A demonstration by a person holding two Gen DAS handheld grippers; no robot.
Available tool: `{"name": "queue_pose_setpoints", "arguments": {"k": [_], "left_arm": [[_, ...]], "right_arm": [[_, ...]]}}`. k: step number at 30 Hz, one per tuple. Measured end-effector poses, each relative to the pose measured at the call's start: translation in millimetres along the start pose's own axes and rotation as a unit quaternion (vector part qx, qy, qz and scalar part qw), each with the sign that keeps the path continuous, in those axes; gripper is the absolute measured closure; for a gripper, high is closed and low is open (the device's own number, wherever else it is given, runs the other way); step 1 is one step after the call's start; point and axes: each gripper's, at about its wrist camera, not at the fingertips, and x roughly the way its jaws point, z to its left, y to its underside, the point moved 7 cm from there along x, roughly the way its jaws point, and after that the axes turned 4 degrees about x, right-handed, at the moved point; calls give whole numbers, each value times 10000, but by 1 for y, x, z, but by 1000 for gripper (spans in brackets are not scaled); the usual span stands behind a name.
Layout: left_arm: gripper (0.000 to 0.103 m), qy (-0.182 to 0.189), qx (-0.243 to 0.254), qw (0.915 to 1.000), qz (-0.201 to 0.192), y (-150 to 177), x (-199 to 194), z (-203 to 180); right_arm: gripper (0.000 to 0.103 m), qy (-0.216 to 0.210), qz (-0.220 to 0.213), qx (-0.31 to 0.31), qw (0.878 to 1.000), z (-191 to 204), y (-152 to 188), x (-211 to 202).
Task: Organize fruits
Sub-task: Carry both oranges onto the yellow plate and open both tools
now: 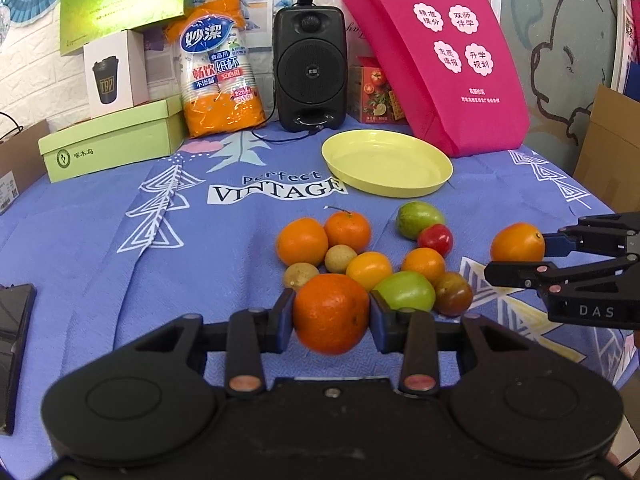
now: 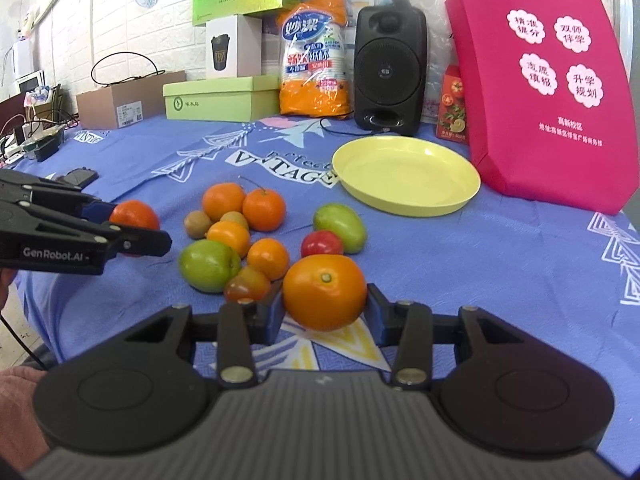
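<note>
My left gripper (image 1: pixel 331 314) is shut on a dark orange tangerine (image 1: pixel 331 313), held just above the cloth in front of the fruit pile. My right gripper (image 2: pixel 325 298) is shut on a lighter orange (image 2: pixel 325 291) with a green stem end, to the right of the pile. Each shows in the other view: the right gripper (image 1: pixel 520 250) with its orange (image 1: pixel 517 242), the left gripper (image 2: pixel 132 224) with its tangerine (image 2: pixel 134 214). Several oranges, green fruits (image 1: pixel 406 290), small brown fruits and red tomatoes (image 1: pixel 436 239) lie clustered on the cloth. An empty yellow plate (image 1: pixel 387 162) sits behind them.
A blue printed tablecloth (image 1: pixel 200 248) covers the table. Along the back stand a pink bag (image 1: pixel 440 52), a black speaker (image 1: pixel 310 68), a pack of paper cups (image 1: pixel 218 68) and a green box (image 1: pixel 112 140). A dark phone (image 1: pixel 14 328) lies at the left edge.
</note>
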Motion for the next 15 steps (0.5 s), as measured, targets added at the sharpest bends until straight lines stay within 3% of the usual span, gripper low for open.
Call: {"name": "queue_pose_setpoints", "arguments": {"k": [7,15], "left_arm": [[66,154,75,9997,-143,-24,-5,-5],[66,484,354,9978,-270,-90,31,-12]], "right_arm": [[62,40,-144,-46,9999,-3,-17,-8],[62,204,-228,-139,9994,-21,-56,8]]}}
